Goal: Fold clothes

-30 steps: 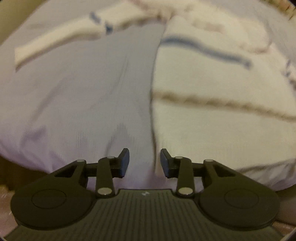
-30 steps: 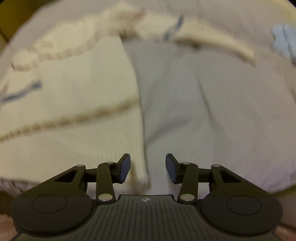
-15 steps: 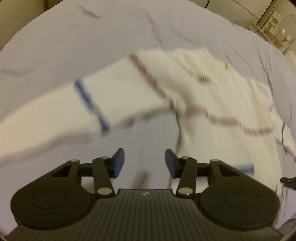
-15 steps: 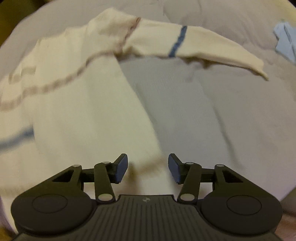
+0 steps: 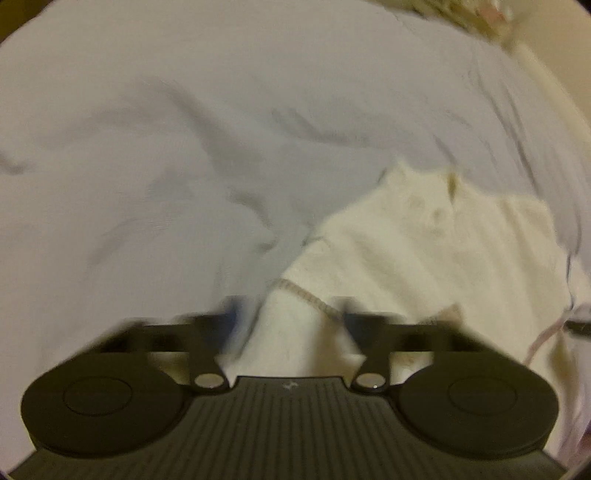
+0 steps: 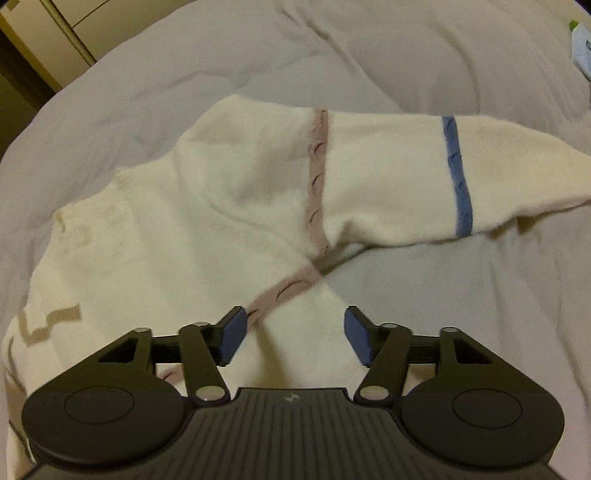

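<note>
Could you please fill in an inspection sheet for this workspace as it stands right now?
Surface: grey bed cover, wrinkled.
Job's things: cream sweater lying flat, not yet folded; its sleeve, with a blue band, is stretched out sideways.
Clutter: a light blue item at the far edge, too cropped to identify.
Grippers: left gripper blurred, jaws apart and just closing, sweater fabric between them. Right gripper open, jaws just opening, over the sweater's side edge.
Cables: nothing seen.
Surroundings: pale cupboard doors beyond the bed.
</note>
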